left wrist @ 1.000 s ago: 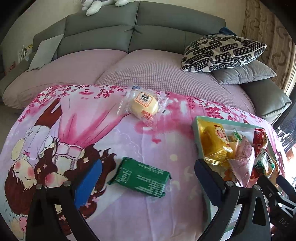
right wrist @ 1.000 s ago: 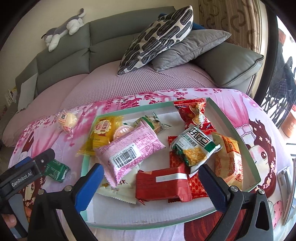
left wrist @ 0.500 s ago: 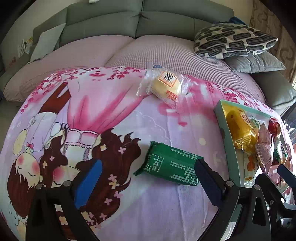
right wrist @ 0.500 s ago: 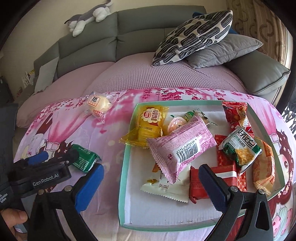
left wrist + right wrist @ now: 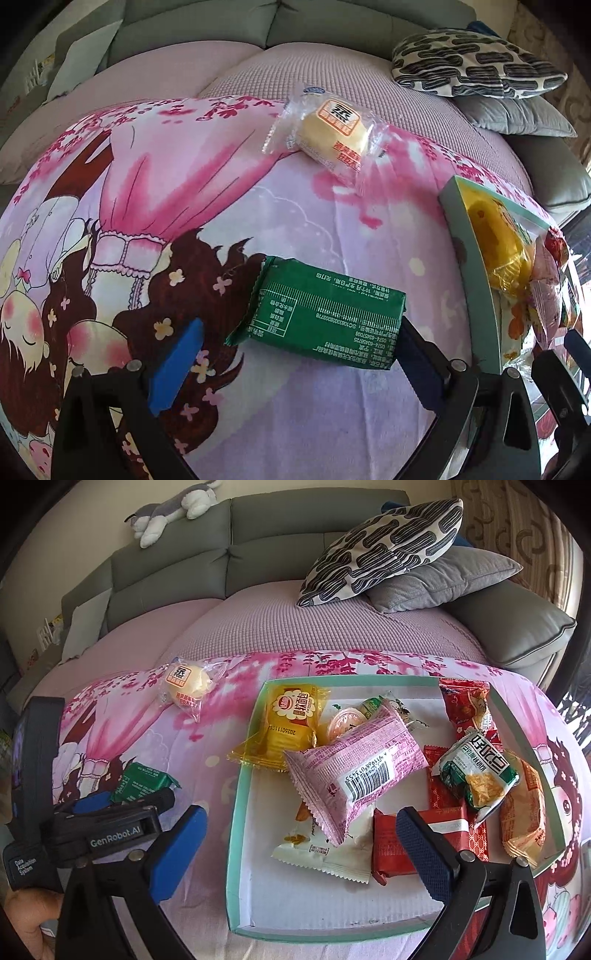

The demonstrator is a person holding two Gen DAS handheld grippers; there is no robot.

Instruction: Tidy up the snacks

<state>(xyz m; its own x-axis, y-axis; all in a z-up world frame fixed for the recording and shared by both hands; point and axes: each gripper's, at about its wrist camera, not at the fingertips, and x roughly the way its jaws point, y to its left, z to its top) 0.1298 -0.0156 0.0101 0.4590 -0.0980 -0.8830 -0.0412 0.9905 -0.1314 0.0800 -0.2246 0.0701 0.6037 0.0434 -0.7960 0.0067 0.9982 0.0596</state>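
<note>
Left wrist view: left tongs (image 5: 295, 354) spread wide around green packet (image 5: 325, 317), not clamped.
Right tongs (image 5: 299, 849): spread, nothing gripped, above box (image 5: 236, 812).

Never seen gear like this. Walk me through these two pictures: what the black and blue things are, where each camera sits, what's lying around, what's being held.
A person holds hand-held tongs in each hand; each carries a camera looking along its fingers. The left tongs are open, straddling a green packet on the pink cartoon blanket. They show in the right view too, with a hand gripping them. The right tongs are open above the teal-rimmed tray of snacks, including a pink packet. A wrapped yellow bun lies loose. Nothing is held.
</note>
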